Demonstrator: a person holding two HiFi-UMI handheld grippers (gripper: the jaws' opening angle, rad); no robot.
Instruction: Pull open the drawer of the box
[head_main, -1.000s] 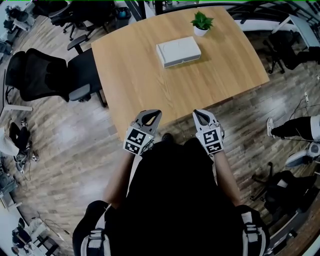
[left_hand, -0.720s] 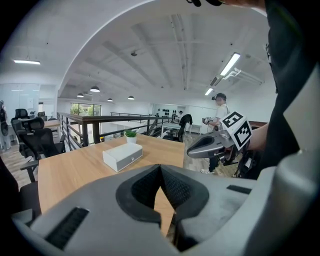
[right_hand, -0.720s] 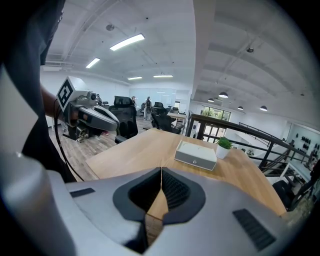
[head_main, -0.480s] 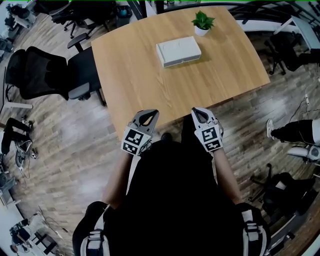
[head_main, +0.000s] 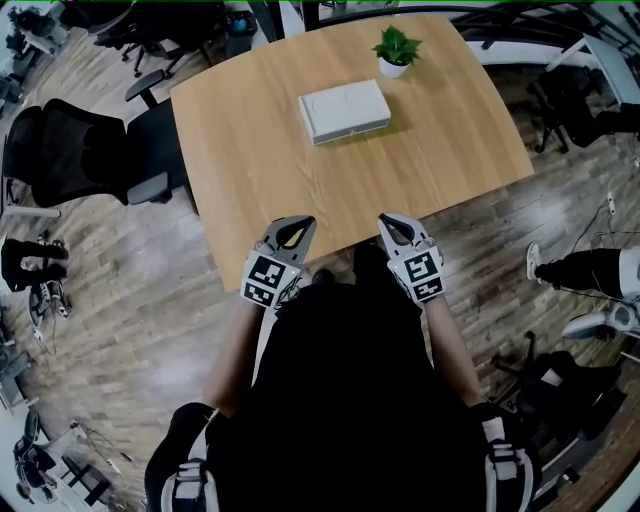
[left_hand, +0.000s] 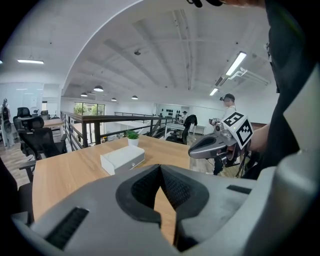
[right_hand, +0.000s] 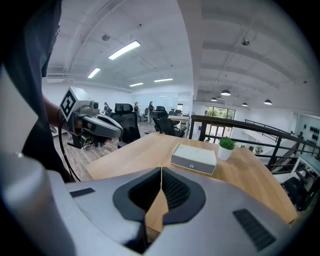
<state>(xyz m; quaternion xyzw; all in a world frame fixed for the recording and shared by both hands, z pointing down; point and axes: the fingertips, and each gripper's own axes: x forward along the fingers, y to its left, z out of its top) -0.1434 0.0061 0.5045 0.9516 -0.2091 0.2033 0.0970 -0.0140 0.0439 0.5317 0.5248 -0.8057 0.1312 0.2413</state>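
A flat white box (head_main: 345, 110) lies on the far half of the wooden table (head_main: 300, 190). In the right gripper view its drawer front with a small knob (right_hand: 193, 165) faces me; the drawer sits flush. My left gripper (head_main: 296, 224) and right gripper (head_main: 393, 222) hover side by side over the table's near edge, well short of the box. Both are shut with nothing between their jaws. The left gripper view has the box (left_hand: 122, 157) ahead and the right gripper (left_hand: 215, 143) off to the right. The right gripper view catches the left gripper (right_hand: 95, 125) at its left.
A small potted plant (head_main: 395, 48) stands just behind the box. Black office chairs (head_main: 90, 150) sit at the table's left side. A seated person's legs (head_main: 585, 268) show at the right. A dark railing (right_hand: 240, 125) runs behind the table.
Both grippers have crept slightly forward over the table's near edge, still shut. The head view has shifted, so the table and box sit a little further left.
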